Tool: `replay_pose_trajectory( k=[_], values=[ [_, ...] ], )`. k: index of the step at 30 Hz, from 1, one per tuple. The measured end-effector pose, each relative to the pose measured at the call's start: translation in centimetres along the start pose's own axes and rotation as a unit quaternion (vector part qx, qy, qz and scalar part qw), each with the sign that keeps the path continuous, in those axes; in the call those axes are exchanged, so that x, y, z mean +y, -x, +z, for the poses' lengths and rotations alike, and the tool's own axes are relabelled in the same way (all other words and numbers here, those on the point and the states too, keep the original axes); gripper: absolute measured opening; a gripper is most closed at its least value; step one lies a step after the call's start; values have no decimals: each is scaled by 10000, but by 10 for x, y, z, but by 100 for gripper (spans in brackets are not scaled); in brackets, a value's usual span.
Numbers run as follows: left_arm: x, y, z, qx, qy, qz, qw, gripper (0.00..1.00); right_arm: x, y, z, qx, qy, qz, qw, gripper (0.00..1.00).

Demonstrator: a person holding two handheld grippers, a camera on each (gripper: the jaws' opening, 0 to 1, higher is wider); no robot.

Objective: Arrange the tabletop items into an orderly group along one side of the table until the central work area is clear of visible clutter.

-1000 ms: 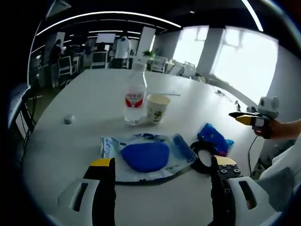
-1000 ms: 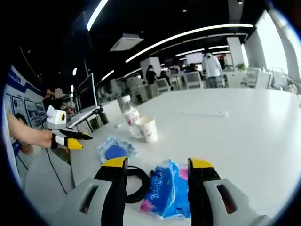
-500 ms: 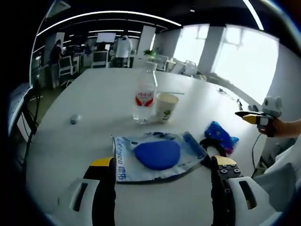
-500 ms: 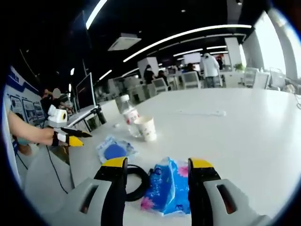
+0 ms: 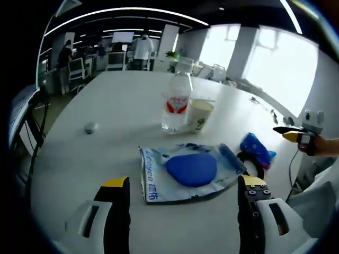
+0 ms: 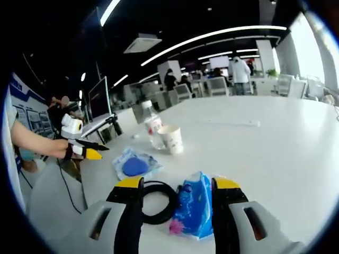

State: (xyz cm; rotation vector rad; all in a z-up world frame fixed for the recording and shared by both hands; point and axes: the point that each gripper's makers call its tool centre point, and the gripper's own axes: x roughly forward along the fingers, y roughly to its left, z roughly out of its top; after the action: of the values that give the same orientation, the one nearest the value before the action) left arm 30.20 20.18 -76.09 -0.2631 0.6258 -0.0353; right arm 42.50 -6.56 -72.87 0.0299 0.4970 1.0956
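Nothing is gripped yet, so this looks like the approach stage of the tidy-up. The left tongs (image 5: 181, 191) stand apart and empty above the worktop (image 5: 106, 111), with the clear pouch holding a blue pad (image 5: 192, 169) lying just ahead at 12 o'clock. Beyond it stand the water bottle (image 5: 176, 103) and paper cup (image 5: 201, 115), touching or nearly so; a small cap (image 5: 90, 127) sits well apart at 10 o'clock. The right tongs (image 6: 177, 185) are also apart and empty, the blue tissue pack (image 6: 193, 206) lying between their jaws beside a coiled black cable (image 6: 158, 201). The next move probably calls for closing on the tissue pack and carrying it toward the bottle and cup.
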Motion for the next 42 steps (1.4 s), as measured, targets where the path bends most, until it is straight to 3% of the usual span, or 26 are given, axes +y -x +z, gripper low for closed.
replay_pose_trajectory(
  k=[11, 19, 31, 42],
  values=[
    [16, -8, -12, 185, 224, 34, 9996, 77, 27, -19, -6, 244, 28, 219, 9995, 48],
    [17, -9, -12, 185, 297, -11, 9994, 76, 42, -34, -9, 322, -5, 345, 9989, 47],
    [28, -15, -13, 181, 596, 44, 9981, 71, 72, -70, -23, 809, 55, 688, 9943, 44],
    [33, -22, -21, 272, 801, 22, 9964, 66, 79, -92, -44, 1221, -186, 484, 9912, 42]
  ],
)
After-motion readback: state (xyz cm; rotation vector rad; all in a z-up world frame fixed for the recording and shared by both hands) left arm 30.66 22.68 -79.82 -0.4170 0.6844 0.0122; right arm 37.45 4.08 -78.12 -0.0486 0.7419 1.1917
